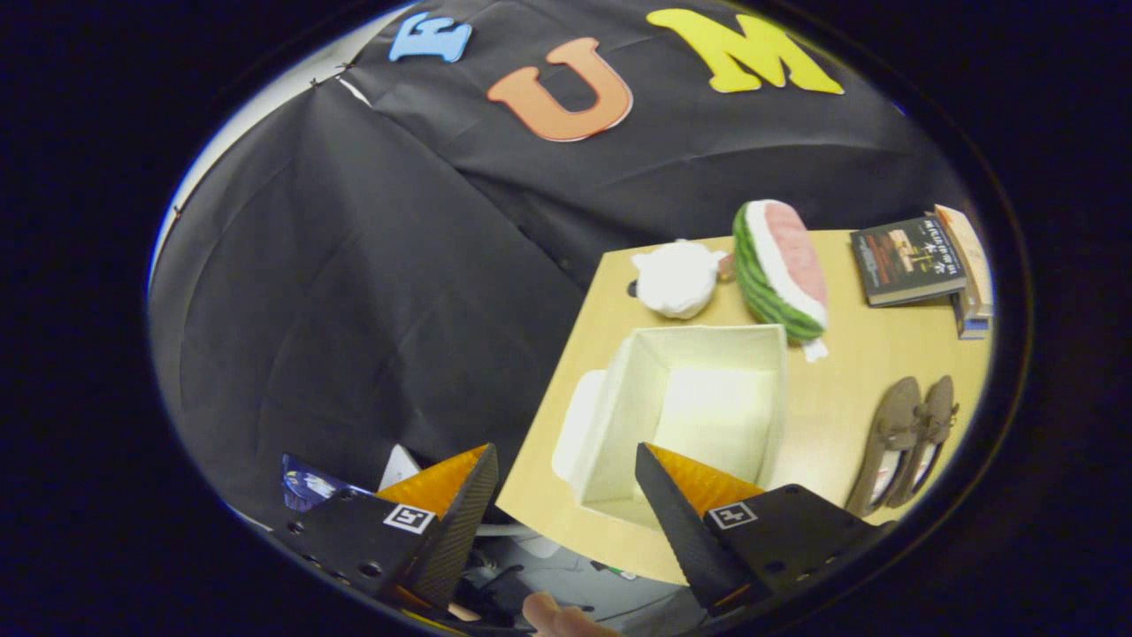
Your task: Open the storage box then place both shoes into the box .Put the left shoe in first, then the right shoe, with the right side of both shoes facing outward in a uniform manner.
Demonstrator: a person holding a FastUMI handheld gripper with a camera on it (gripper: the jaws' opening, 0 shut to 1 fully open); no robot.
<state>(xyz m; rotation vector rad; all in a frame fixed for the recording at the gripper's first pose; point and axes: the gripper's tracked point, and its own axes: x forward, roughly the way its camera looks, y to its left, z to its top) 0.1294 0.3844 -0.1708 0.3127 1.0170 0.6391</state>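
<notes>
A white storage box [690, 416] stands open on the wooden table [849, 398], its inside bare. Its white lid [577, 423] leans against the box's left wall. Two brown shoes [906, 438] lie side by side to the right of the box, near the table's front edge. My gripper [566, 460] hovers open above the table's left front corner with nothing between its fingers. The right finger [672, 504] overlaps the box's near wall. The left finger [460, 495] hangs off the table over the dark cloth.
A watermelon-slice plush [783, 270] and a white plush [676, 279] lie behind the box. Books [924, 261] are stacked at the table's far right. A fingertip [553, 615] shows below the fingers. Clutter [318, 482] lies on the floor left of the table.
</notes>
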